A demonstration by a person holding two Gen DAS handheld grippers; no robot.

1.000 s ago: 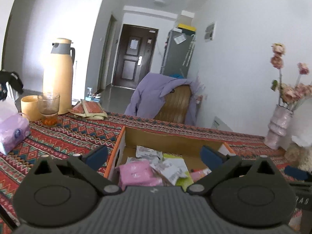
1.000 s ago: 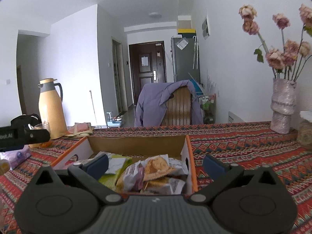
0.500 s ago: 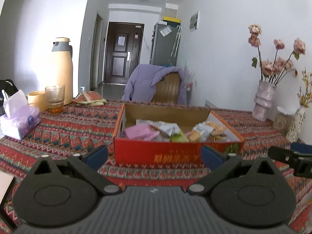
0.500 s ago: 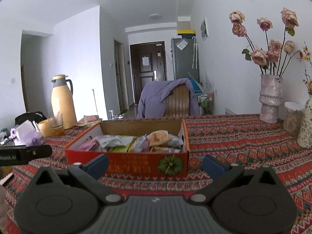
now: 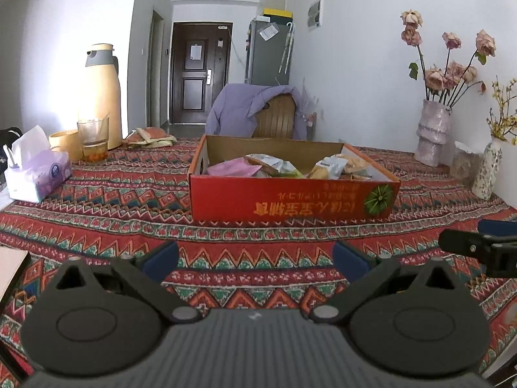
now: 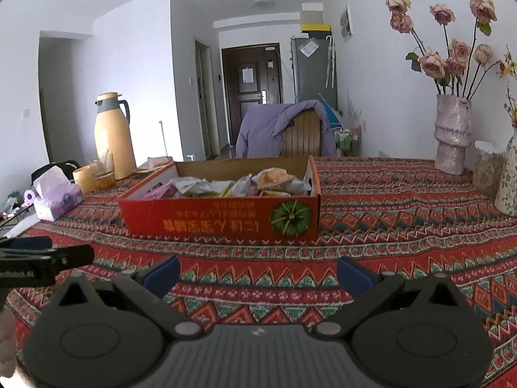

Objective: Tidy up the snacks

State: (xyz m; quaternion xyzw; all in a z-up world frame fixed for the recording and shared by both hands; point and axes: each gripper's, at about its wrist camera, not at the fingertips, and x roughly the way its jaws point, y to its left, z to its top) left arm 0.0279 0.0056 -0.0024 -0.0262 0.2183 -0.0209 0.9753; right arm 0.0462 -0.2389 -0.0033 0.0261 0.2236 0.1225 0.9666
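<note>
Snacks (image 5: pixel 278 166) fill one box (image 5: pixel 290 199); two grippers empty.

One box (image 5: pixel 290 199), two vases (image 5: pixel 431 132), one thermos (image 5: pixel 103 97).

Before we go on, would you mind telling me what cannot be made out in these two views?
- Snacks low in the red box: both views, hidden by its front wall and the top packets.
- Packet labels: both views, too small.
- Items on the shelf left of the tissue box: right wrist view, cut by the edge.
- Table near edge: both views, covered by the left tongs and right tongs, both open and empty.
</note>
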